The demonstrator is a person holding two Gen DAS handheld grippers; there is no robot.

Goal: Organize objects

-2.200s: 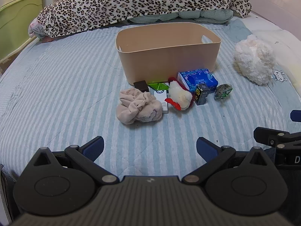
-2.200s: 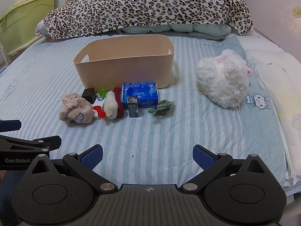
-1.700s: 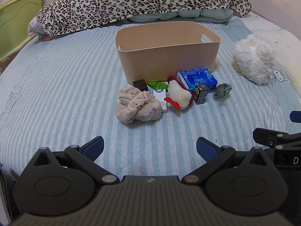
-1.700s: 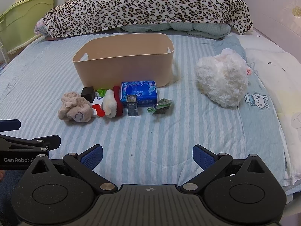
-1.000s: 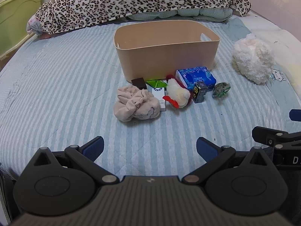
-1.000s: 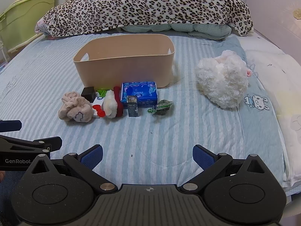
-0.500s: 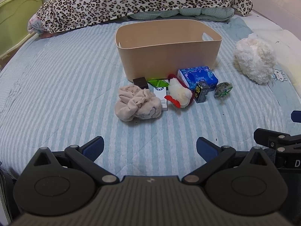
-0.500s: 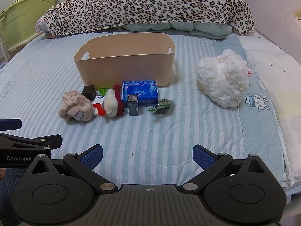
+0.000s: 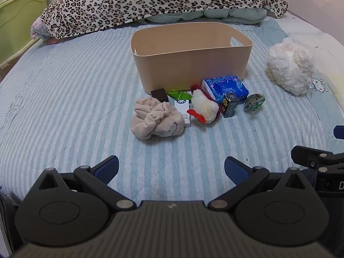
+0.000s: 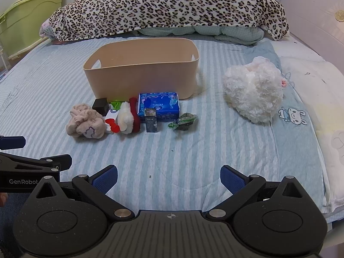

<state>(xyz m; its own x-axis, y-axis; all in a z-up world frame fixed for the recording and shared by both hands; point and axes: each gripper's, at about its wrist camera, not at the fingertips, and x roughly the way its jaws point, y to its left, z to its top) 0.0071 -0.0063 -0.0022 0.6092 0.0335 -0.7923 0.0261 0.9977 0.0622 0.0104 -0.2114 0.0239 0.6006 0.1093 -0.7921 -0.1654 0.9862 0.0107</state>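
A tan bin (image 9: 191, 49) (image 10: 142, 73) stands on the striped bed. In front of it lie a beige cloth bundle (image 9: 155, 118) (image 10: 86, 122), a small black box (image 9: 159, 94), a white card box (image 9: 183, 110), a white-and-red plush (image 9: 204, 107) (image 10: 126, 116), a blue tissue pack (image 9: 225, 88) (image 10: 159, 105), a small dark box (image 9: 230, 105) (image 10: 151, 120) and a green wrapped lump (image 9: 254, 102) (image 10: 183, 121). My left gripper (image 9: 171, 168) and right gripper (image 10: 169, 178) are both open and empty, near the bed's front edge, well short of the objects.
A fluffy white plush (image 9: 290, 73) (image 10: 253, 92) lies to the right of the bin. A leopard-print blanket (image 9: 161, 0) is heaped at the far end. A green headboard-like panel (image 9: 17, 17) stands at the far left. A white wall panel (image 10: 318, 17) borders the right.
Both views have crept a little closer to the objects. Both grippers stay open and empty. Nothing on the bed has moved.
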